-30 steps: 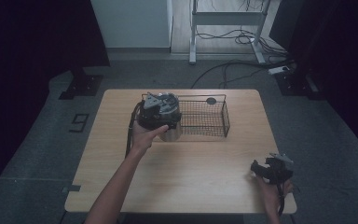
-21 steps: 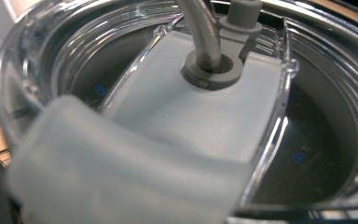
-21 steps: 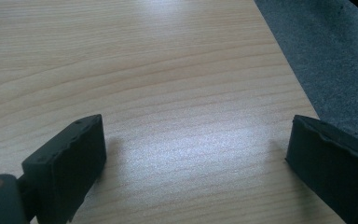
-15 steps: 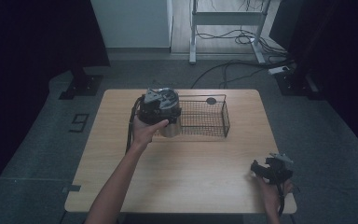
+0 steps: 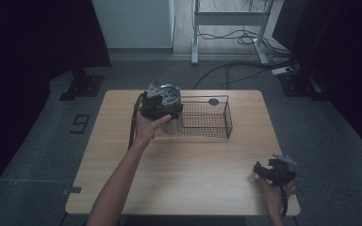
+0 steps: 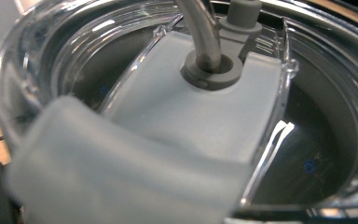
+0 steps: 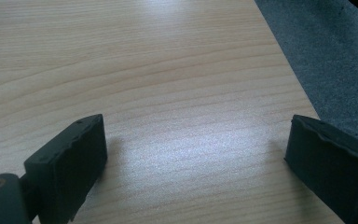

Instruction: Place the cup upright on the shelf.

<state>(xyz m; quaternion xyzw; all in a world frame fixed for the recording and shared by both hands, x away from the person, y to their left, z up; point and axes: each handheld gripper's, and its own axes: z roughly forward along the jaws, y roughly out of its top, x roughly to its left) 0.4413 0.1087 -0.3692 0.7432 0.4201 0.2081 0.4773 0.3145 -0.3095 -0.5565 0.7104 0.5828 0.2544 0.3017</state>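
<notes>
Right gripper (image 5: 264, 169) at the near right corner of the tabletop (image 5: 193, 169), jaws spread wide over bare wood, left gripper (image 5: 162, 101) farther off, clasping a clear-lidded cup (image 5: 173, 123) at the wire basket's (image 5: 207, 117) left end

Small delta, left side only. The left gripper (image 5: 164, 106) has crept toward the far edge of the table (image 5: 193, 179) in two slight steps, and the hand (image 5: 146, 129) carrying it has gone along. The tumbler (image 5: 173, 126) under the gripper shifted by the same amount. Its base now reads a touch farther up against the near rim at the left end of the wire basket (image 5: 217, 136). Can't tell from the high view whether that shift is lift or travel toward the far edge.
</notes>
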